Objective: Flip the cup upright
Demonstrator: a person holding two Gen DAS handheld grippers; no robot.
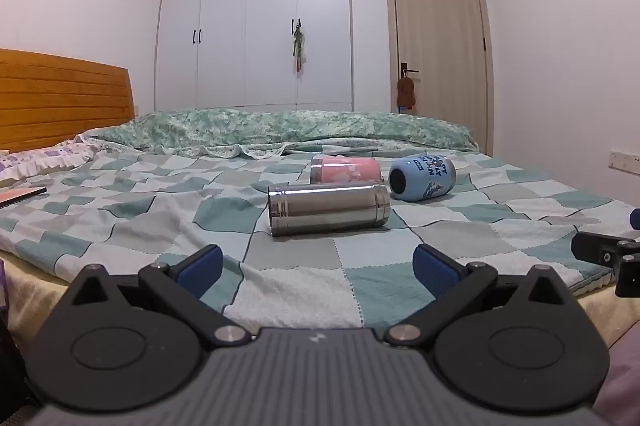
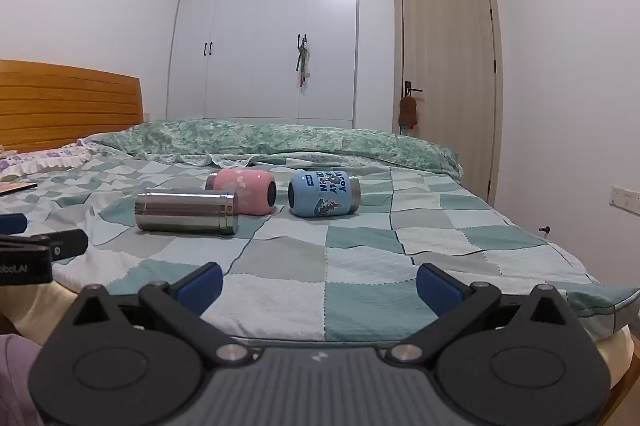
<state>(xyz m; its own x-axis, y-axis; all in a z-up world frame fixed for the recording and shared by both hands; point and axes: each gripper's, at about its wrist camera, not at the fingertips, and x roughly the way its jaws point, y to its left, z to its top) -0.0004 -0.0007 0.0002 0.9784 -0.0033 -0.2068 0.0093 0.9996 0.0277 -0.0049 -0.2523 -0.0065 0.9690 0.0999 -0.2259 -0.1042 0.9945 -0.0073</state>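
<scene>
Three cups lie on their sides on the checked bedspread. A steel cup (image 1: 329, 209) (image 2: 186, 212) lies nearest. A pink cup (image 1: 346, 170) (image 2: 242, 191) lies just behind it. A blue printed cup (image 1: 423, 176) (image 2: 324, 194) lies to their right. My left gripper (image 1: 318, 266) is open and empty, at the bed's near edge, short of the steel cup. My right gripper (image 2: 319, 284) is open and empty, also at the near edge, short of the blue cup. Each gripper's side shows in the other's view, the right one (image 1: 608, 258) and the left one (image 2: 36, 250).
A green quilt (image 1: 280, 128) is bunched along the far side of the bed. A wooden headboard (image 1: 60, 98) is at the left, with a pillow (image 1: 36, 162) and a flat book (image 1: 20, 196). A white wardrobe (image 1: 256, 26) and a door (image 1: 438, 46) stand behind.
</scene>
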